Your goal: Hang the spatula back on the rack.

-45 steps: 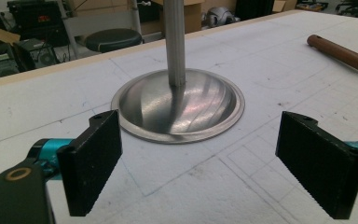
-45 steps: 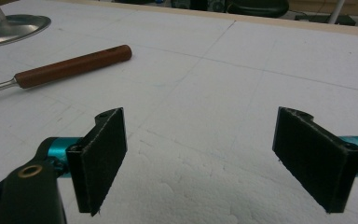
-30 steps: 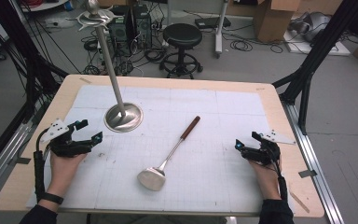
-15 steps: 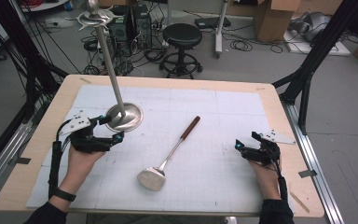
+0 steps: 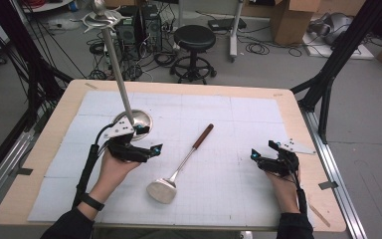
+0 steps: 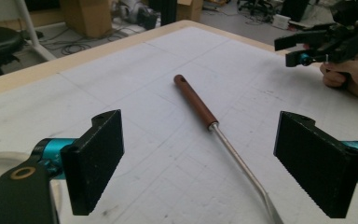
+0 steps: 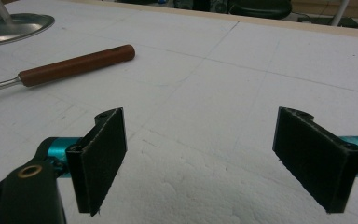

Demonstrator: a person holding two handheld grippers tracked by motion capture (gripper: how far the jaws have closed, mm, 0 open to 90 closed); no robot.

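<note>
The ladle (image 5: 179, 167) is lying flat on the worktop (image 5: 288, 107), its long axis running diagonally, bowl toward the person, brown handle pointing away to the right. The left gripper (image 5: 151, 149) is gaping wide, grasping nothing, just left of the shaft. The right gripper (image 5: 254, 155) is also released, well right of the ladle.
</note>
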